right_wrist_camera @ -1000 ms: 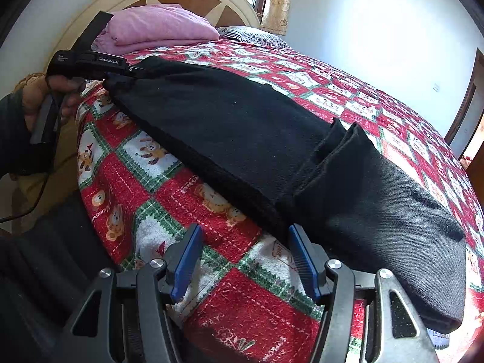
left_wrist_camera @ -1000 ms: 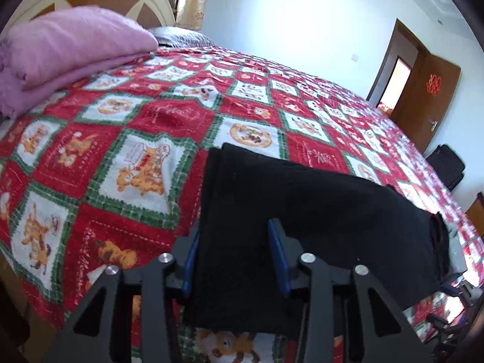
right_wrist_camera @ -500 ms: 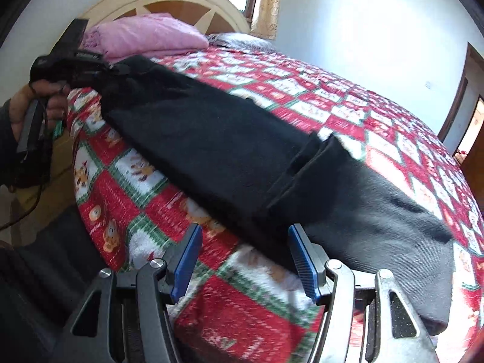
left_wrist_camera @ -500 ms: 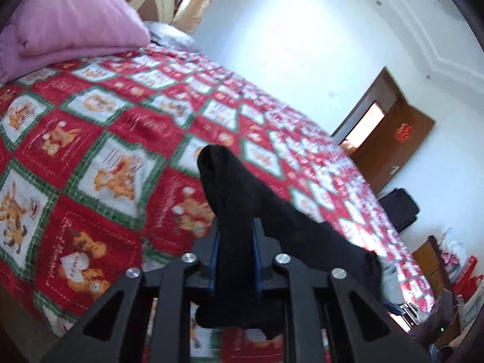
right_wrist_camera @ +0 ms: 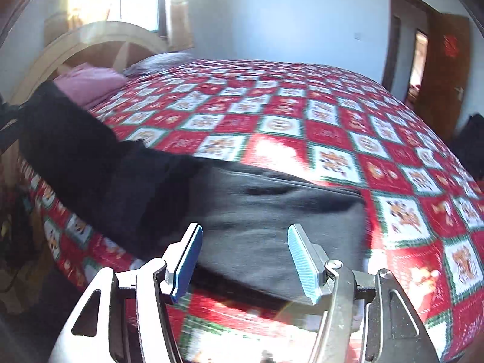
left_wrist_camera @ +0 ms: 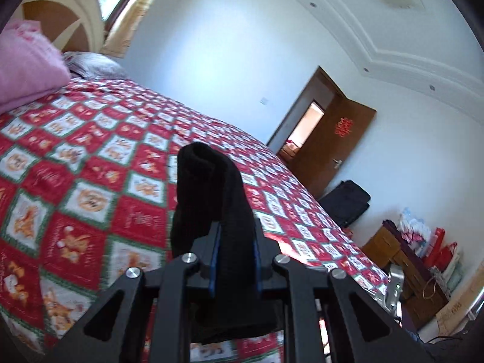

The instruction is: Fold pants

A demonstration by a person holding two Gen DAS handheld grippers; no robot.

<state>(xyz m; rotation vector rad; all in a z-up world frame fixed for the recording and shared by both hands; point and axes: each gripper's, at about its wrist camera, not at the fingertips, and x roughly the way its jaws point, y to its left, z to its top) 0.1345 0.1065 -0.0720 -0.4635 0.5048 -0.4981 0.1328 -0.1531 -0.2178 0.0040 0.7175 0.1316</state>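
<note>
The black pants [right_wrist_camera: 257, 211] lie along the near edge of the bed, over the red patterned quilt [right_wrist_camera: 302, 115]. My left gripper [left_wrist_camera: 234, 260] is shut on one end of the pants [left_wrist_camera: 208, 181] and holds it lifted above the quilt; the cloth bunches up past the jaws. In the right wrist view that raised end shows at the far left [right_wrist_camera: 60, 127]. My right gripper [right_wrist_camera: 245, 257] is open and empty, hovering just above the other end of the pants.
A folded pink blanket [left_wrist_camera: 24, 63] and a grey pillow [left_wrist_camera: 93, 65] lie by the headboard [right_wrist_camera: 99, 42]. A brown door [left_wrist_camera: 341, 142] stands open at the far side. A black bag [left_wrist_camera: 348, 202] and a cluttered wooden cabinet [left_wrist_camera: 405, 260] stand beyond the bed.
My left gripper closed on the end of the pants and lifted it off the quilt. My right gripper stayed open and moved in over the other end.
</note>
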